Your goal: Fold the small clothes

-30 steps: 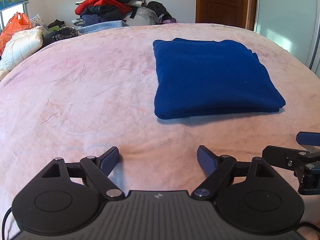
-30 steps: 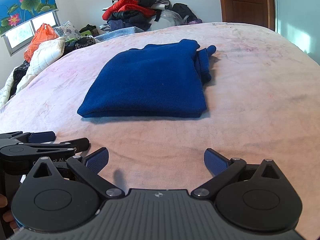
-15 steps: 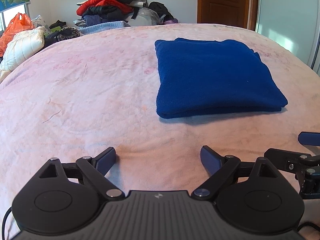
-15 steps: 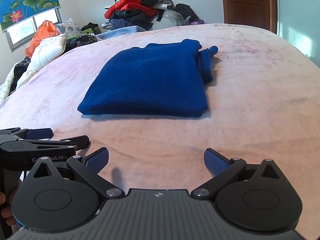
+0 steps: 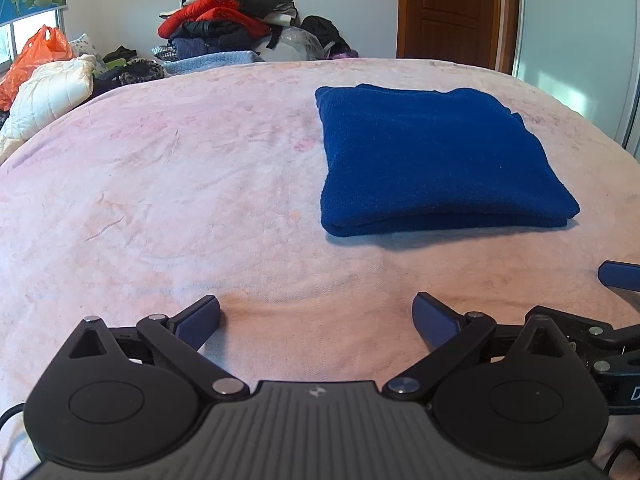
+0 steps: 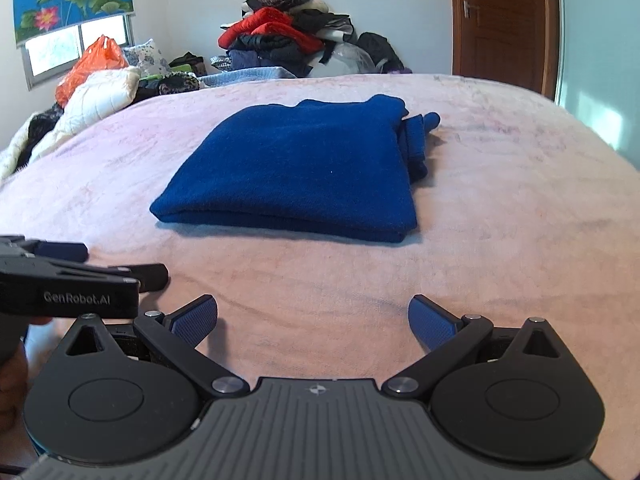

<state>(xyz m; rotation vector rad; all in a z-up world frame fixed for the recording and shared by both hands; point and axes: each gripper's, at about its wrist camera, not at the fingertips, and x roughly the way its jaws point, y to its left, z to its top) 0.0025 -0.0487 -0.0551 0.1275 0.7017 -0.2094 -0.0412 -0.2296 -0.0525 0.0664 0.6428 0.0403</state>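
A dark blue knit garment (image 5: pixel 436 160) lies folded into a flat rectangle on the pink bed cover (image 5: pixel 180 184). It also shows in the right wrist view (image 6: pixel 304 172), with a cuff sticking out at its far right side. My left gripper (image 5: pixel 316 320) is open and empty, low over the cover, short of the garment and to its left. My right gripper (image 6: pixel 314 320) is open and empty, also short of the garment. Each gripper shows at the edge of the other's view.
A heap of clothes (image 5: pixel 228 24) is piled at the far end of the bed. A white quilted item (image 5: pixel 48 92) and an orange bag (image 5: pixel 36 56) lie at the far left. A wooden door (image 5: pixel 448 12) stands at the back right.
Both grippers have drawn back slightly and tilted up, so more of the room shows. The garment has not moved. Both grippers stay open.
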